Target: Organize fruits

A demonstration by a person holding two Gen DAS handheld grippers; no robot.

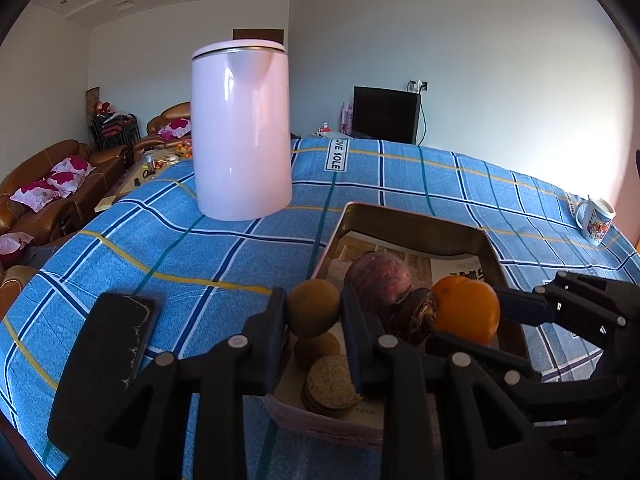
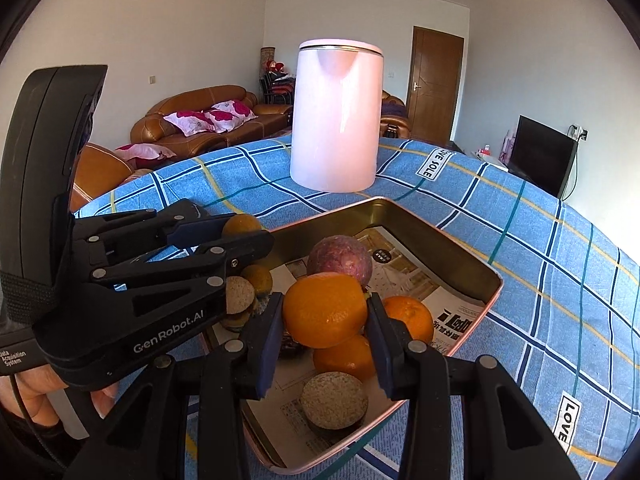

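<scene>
My left gripper [image 1: 314, 312] is shut on a small dull-orange fruit [image 1: 314, 307], held over the near left rim of a metal tray [image 1: 416, 220]. My right gripper [image 2: 325, 310] is shut on a bright orange [image 2: 325, 309] above the same tray [image 2: 460, 248]. Inside the paper-lined tray lie a purple round fruit [image 2: 340, 260], other oranges [image 2: 410, 315], another small dull fruit [image 2: 258, 278] and round cork-like discs [image 2: 334, 400]. In the left wrist view the right gripper [image 1: 468, 312] shows at the right with the orange [image 1: 466, 308]. In the right wrist view the left gripper [image 2: 244, 227] enters from the left.
A tall pale-pink kettle [image 1: 242, 128] stands on the blue checked cloth [image 1: 180, 248] behind the tray. A black phone [image 1: 104, 360] lies at the near left. A printed mug [image 1: 596, 218] sits far right. Sofas and a dark screen [image 1: 386, 114] are beyond the table.
</scene>
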